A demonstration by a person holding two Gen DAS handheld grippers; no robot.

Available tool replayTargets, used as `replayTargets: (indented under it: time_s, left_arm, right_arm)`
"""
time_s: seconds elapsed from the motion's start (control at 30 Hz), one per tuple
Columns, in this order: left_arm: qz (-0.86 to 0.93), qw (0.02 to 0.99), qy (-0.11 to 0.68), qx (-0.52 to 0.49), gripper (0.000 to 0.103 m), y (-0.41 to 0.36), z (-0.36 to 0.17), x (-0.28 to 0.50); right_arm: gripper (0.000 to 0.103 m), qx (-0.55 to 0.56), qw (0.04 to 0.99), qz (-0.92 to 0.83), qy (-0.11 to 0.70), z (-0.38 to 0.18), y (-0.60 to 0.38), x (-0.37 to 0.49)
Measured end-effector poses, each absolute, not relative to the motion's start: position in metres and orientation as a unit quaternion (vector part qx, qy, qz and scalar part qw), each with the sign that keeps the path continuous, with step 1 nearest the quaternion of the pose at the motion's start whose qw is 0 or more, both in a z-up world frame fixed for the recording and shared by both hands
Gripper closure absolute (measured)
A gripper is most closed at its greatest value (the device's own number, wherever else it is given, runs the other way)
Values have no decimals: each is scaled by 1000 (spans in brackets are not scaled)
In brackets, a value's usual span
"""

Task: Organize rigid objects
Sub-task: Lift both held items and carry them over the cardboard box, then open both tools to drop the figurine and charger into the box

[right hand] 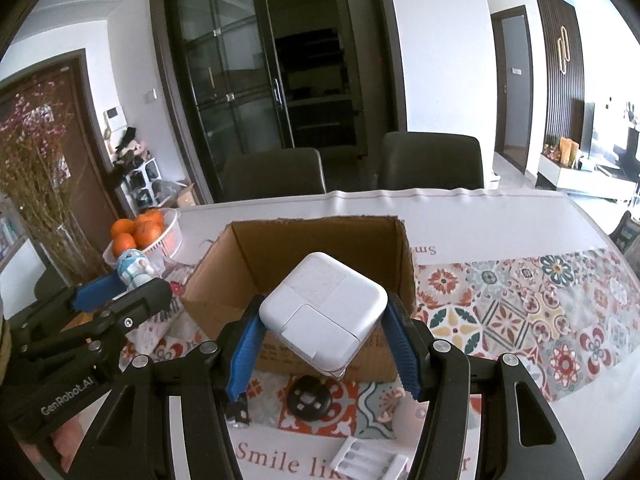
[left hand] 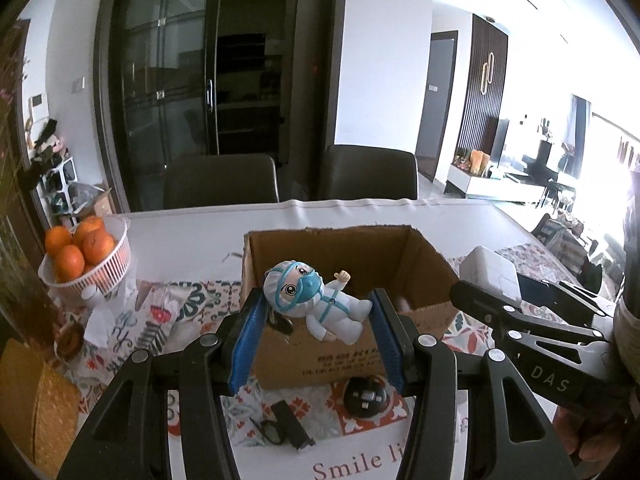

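Plastic and light, the masked figurine (left hand: 316, 300) lies crosswise between the blue pads of the left gripper (left hand: 318, 334), clamped head and feet above the cardboard box (left hand: 344, 360) — smooth, so hold firmly. Right view: the right gripper (right hand: 324, 340) pinches the stiff white charger (right hand: 324, 312) by its sides — above the box's near wall.

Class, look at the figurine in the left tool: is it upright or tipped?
Tipped. The figurine lies slanted between the left tool's blue pads, head toward the left pad and feet toward the right, above the cardboard box.
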State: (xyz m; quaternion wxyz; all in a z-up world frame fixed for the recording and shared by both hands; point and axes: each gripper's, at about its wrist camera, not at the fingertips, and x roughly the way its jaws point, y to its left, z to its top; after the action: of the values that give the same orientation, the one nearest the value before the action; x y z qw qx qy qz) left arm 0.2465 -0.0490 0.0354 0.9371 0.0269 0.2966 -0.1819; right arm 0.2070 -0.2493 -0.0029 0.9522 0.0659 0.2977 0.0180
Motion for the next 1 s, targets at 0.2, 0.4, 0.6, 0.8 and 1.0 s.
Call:
replayTargets:
  time_s: [0.2,0.4,0.6,0.8,1.0]
  left_arm:
    - [-186,935,300,32,51,-60,46,268]
    - [-188,931,311,31,51,-67,50,290]
    - [-191,923,333,25,51,-72,48,313]
    - [-185,915,358,21,51,-73,40,332]
    - [-181,906,383,16,51,-72,28,342]
  right_arm:
    - [44,72,949,16,308,6,-257,226]
    - [44,68,945,16,319,12,-262,246]
    - [44,60,940,21,336,14,-264,265]
    - [44,46,930,22,363,11,-263,286]
    - [44,30,924,19,381,6,-262,298]
